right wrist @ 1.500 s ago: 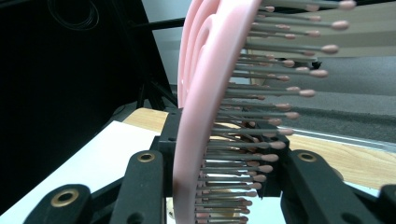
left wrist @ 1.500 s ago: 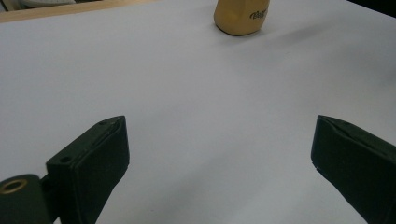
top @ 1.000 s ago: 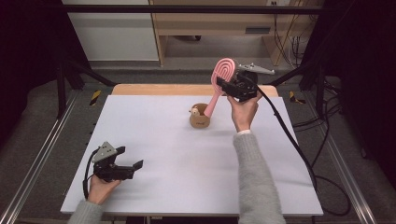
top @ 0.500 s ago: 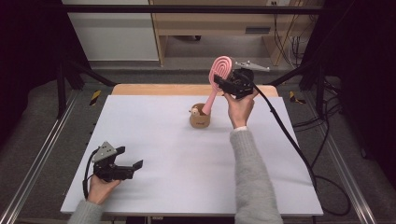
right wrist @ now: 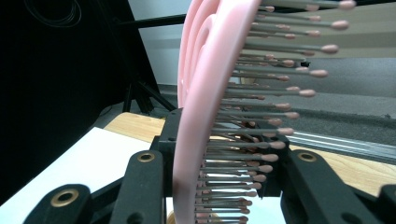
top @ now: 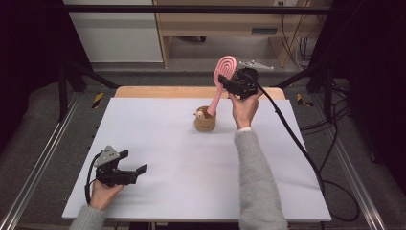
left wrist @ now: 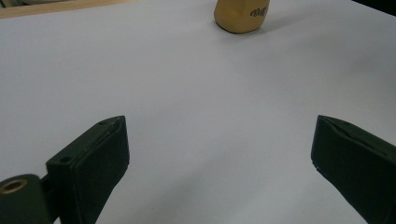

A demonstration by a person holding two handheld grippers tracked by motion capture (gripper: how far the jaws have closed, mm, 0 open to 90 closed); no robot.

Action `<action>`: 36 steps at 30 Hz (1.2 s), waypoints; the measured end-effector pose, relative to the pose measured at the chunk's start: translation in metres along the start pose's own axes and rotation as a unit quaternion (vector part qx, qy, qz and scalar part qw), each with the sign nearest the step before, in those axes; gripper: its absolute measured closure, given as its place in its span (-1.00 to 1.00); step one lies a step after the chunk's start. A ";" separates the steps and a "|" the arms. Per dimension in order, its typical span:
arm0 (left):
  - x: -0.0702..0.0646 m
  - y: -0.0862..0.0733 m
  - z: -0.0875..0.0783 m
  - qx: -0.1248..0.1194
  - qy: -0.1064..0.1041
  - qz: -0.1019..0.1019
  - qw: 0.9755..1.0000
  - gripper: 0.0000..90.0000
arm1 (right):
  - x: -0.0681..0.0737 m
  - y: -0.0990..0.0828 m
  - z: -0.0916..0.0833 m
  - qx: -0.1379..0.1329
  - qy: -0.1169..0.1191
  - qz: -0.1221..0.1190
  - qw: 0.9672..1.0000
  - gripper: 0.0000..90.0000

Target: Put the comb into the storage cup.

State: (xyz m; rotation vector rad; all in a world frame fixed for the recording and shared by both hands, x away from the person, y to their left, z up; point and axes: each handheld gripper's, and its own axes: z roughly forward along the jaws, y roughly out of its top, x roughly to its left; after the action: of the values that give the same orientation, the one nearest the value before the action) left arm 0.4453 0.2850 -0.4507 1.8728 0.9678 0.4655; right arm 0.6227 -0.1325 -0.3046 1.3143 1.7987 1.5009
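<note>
So the right gripper point(top: 229, 82) is clamped on the pink hairbrush point(top: 223, 76), its handle already dipping into the wooden holder point(top: 205, 120), only letting go left, while the left gripper point(top: 134, 168) sits wide open, empty.

The tan cup point(left wrist: 241, 15) bears dark lettering, too blurred to read.

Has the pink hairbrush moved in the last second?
Yes, slightly. The pink hairbrush has tipped a little leftward relative to the wooden cup, held in the right gripper.
</note>
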 end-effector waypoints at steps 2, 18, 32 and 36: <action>0.000 0.000 0.000 0.001 0.000 0.000 1.000 -0.90 | -0.001 0.000 0.002 0.001 -0.001 0.000 1.000 0.40; 0.000 0.000 0.001 0.001 0.000 -0.001 1.000 -0.90 | -0.003 -0.007 0.018 0.008 -0.013 0.000 1.000 0.40; 0.000 -0.001 0.001 0.002 0.000 -0.002 1.000 -0.90 | -0.001 -0.017 0.030 0.017 -0.023 -0.004 1.000 0.40; 0.000 -0.001 0.001 0.002 0.000 -0.002 1.000 -0.90 | 0.002 -0.021 0.033 0.017 -0.018 0.001 1.000 0.40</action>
State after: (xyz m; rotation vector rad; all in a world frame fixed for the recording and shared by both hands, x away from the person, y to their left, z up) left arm 0.4456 0.2848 -0.4515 1.8735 0.9724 0.4615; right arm 0.6411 -0.1137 -0.3338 1.3506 1.8079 1.4434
